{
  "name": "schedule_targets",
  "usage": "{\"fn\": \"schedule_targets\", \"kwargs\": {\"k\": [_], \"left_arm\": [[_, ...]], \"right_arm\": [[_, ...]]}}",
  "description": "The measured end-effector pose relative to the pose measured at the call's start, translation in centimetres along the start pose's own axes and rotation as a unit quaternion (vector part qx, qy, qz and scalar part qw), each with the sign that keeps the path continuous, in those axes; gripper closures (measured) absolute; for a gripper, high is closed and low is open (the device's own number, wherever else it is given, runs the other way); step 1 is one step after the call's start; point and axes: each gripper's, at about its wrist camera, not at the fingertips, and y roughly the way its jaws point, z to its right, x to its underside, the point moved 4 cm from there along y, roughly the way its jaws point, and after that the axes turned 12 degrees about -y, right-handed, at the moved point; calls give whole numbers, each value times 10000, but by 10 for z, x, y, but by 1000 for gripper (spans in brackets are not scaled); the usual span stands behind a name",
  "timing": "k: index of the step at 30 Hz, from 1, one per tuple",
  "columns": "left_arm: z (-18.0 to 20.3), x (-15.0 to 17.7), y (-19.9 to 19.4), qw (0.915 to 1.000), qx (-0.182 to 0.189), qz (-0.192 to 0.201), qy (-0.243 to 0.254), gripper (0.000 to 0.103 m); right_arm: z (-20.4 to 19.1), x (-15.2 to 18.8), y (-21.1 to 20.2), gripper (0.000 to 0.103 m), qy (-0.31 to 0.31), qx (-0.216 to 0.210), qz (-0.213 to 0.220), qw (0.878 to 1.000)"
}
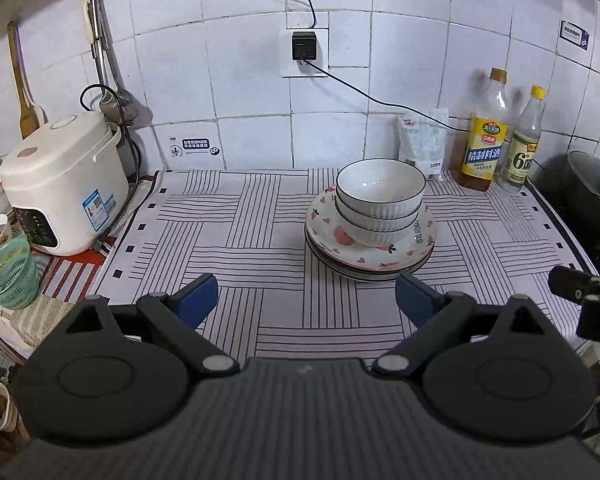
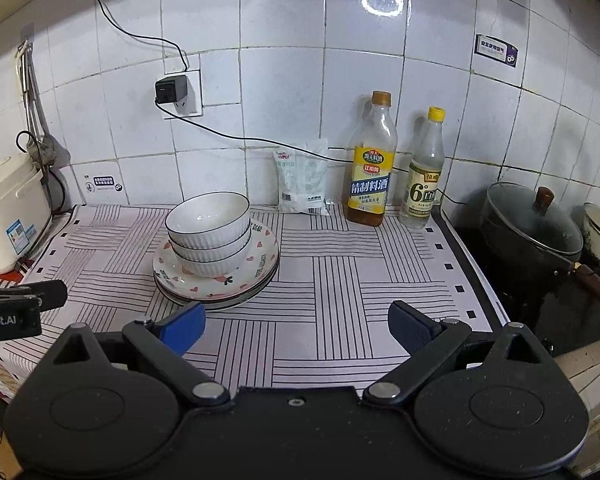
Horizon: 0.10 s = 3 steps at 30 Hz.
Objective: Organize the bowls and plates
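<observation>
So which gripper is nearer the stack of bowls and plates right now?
Left, slightly. The left gripper sits open just short of the stack, which is a bit to its right. The right gripper is open too, with the stack ahead and off to its left.

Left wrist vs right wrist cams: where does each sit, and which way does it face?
Left wrist: on the left gripper, facing the tiled wall across the striped mat; own open fingers low in frame, the right gripper's tip at the right edge; stack of bowls on plates right of centre.
Right wrist: on the right gripper, same heading; own open fingers low, the left gripper at the left edge; stack left of centre, lidded pot right.
Shared: stack, mat, two bottles, rice cooker.
</observation>
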Motion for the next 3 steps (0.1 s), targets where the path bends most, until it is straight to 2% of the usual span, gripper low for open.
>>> {"fn": "schedule_targets", "kwargs": {"k": [3], "left_arm": [[-1, 0, 0, 10000, 24, -14, 21, 7]], "right_arm": [[0, 0, 1, 3, 13, 2, -14, 10000]]}}
